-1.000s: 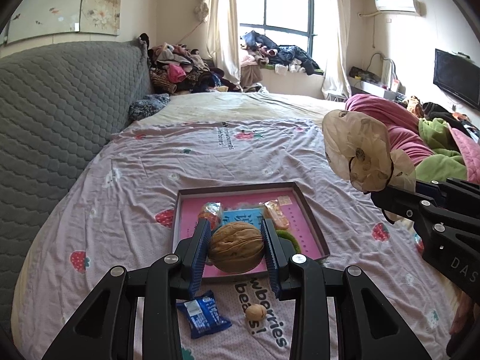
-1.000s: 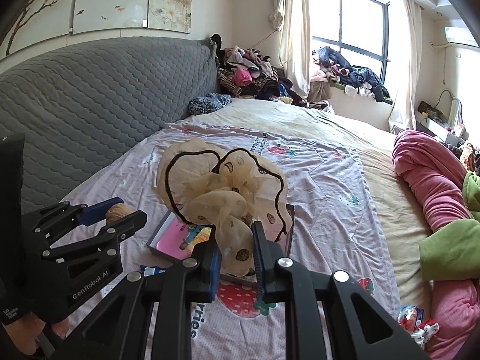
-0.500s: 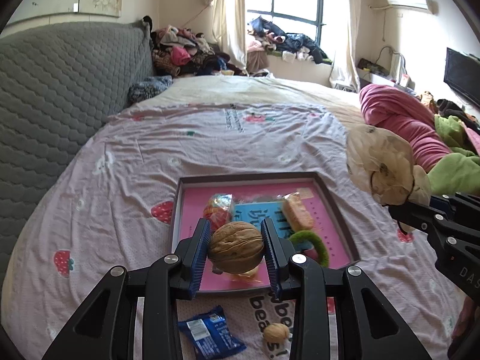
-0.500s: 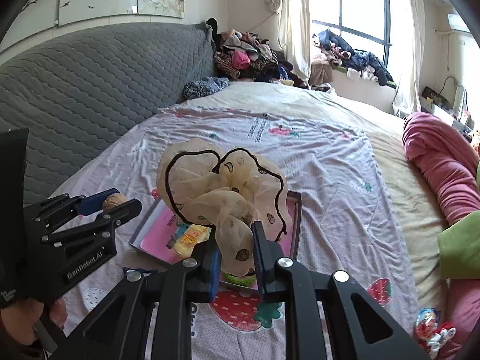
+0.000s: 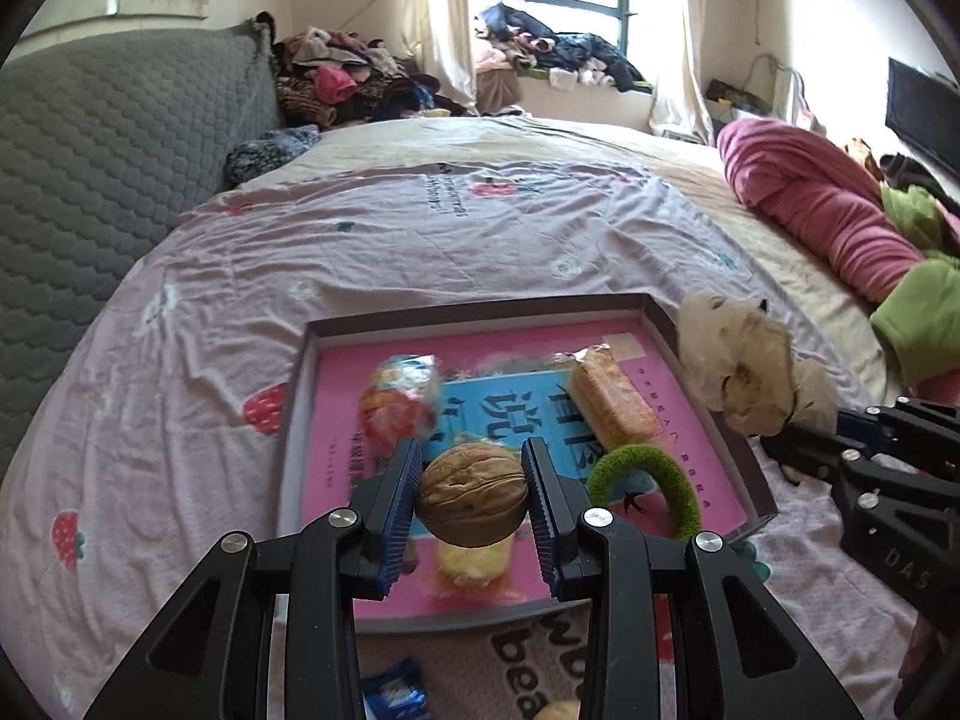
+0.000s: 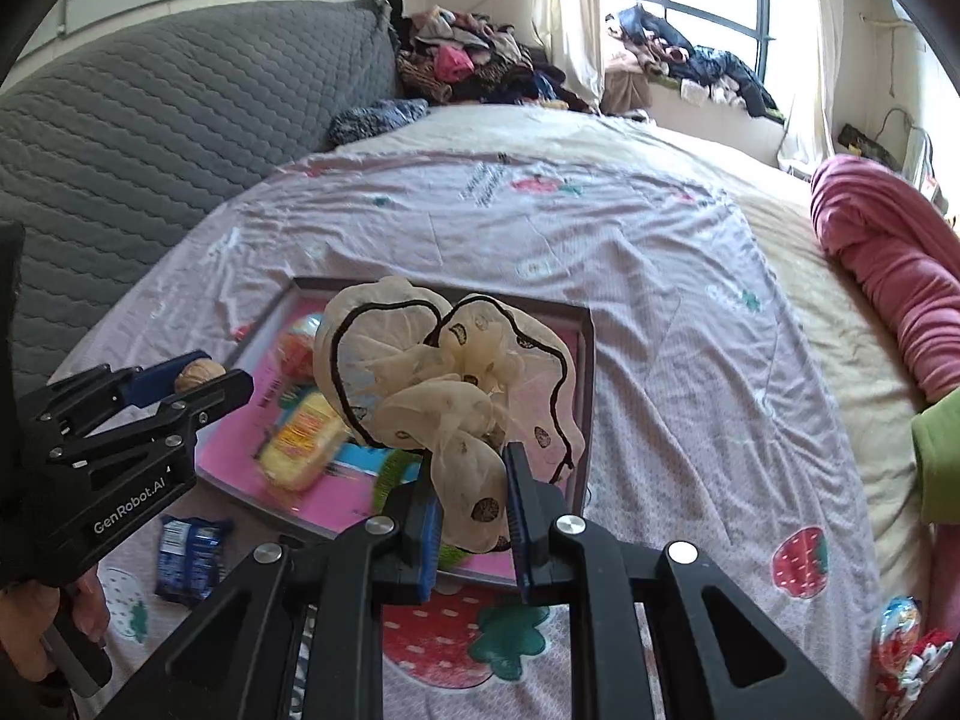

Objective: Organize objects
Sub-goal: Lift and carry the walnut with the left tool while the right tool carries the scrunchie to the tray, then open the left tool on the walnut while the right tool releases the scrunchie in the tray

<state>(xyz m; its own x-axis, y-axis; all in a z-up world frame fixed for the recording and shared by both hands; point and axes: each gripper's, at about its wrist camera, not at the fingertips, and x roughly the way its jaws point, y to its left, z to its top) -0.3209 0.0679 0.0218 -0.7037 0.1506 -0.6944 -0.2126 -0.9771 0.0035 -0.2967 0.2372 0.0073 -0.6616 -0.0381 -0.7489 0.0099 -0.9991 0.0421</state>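
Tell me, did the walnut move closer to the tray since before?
Yes. The walnut, clamped in the left gripper, has come down toward the tray: earlier it hung before the tray's near edge, now it sits over the pink inside.

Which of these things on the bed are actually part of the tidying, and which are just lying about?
Part of the job: walnut, cream scrunchie, tray, blue snack packet.

Lying about: pink blanket, clothes pile, grey headboard.
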